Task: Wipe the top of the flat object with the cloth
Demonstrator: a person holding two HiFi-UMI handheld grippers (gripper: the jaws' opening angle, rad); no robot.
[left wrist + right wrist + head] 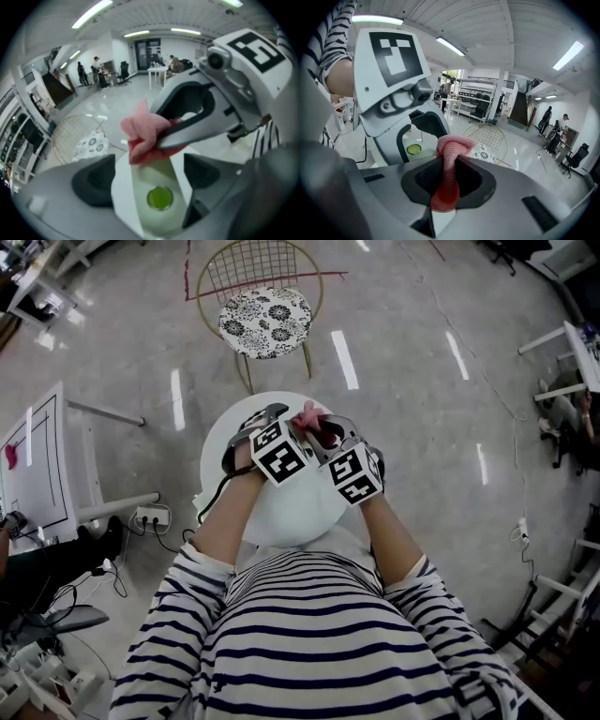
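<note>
While I look down through the head view, the person's arms in striped sleeves [187, 587] reach forward over a round white table [281, 517], and I read the scene from the left. The left hand-held gripper [248, 432] hangs above the table's left part, released. In the left gripper view its jaws stand wide apart and the dark pads [93, 180] press on nothing. Through the gap I see down to the table top, where a small flat green disc [159, 198] lies. Just beyond that gap a bunched pink cloth [140, 133] sticks out, raised off the table top and apart from the disc. The cloth sits in the right hand-held gripper [445, 176], which is clenched on it. In the right gripper view the jaws pinch a folded strand of the mesh fabric between them, with the free end curling up and over to the left. In that same view the disc lies low on the table to the left of the cloth, beneath the left hand-held gripper. A wire-backed chair [485, 152] with a flowered cushion stands on the glossy floor [422, 381] to the right, past the table's far edge.
</note>
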